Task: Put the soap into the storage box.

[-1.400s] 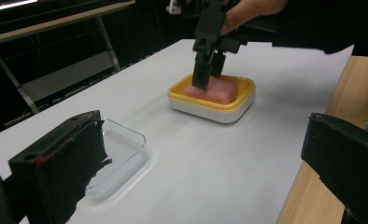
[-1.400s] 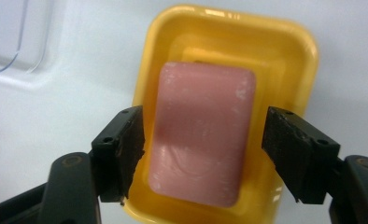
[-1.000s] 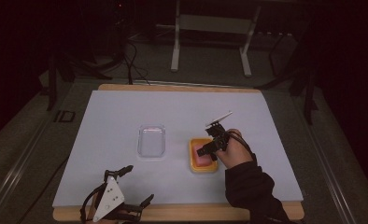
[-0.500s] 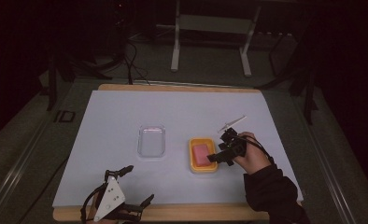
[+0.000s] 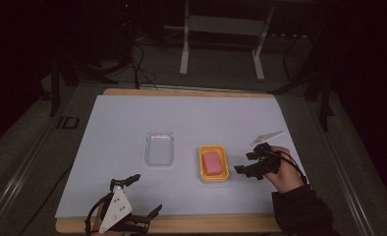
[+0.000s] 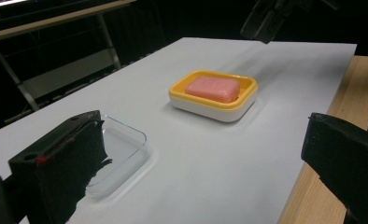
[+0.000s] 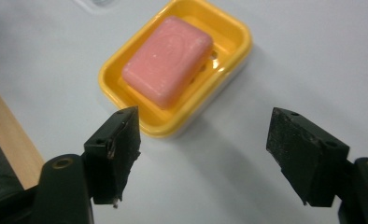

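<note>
On a white sheet covering the wooden surface, lay a yellow soap dish with a pink bar of soap resting inside it, near the middle and slightly toward the right. Just left of the dish, apart from it, sat a clear, shallow plastic tray, seemingly empty.

To the right of the dish, held above the sheet in the person's right hand, hovered the right tongs, jaws spread wide and gripping nothing, tips aimed toward the dish without touching it. Seen from the right gripper view, framed the near corner of the yellow dish and the soap between the two open black jaws. Above the hand, stuck out the grey three-cornered plate.

At the near left edge of the surface, sat the left tongs, likewise gaping open and empty, with their own grey plate on top. Seen from the left gripper view, showed the clear tray just past the left jaw, the dish with its soap farther off, and the right tongs hanging dark at the top of the frame.

Beyond the surface, stood metal frame legs on a dim floor, with cables trailing nearby.
</note>
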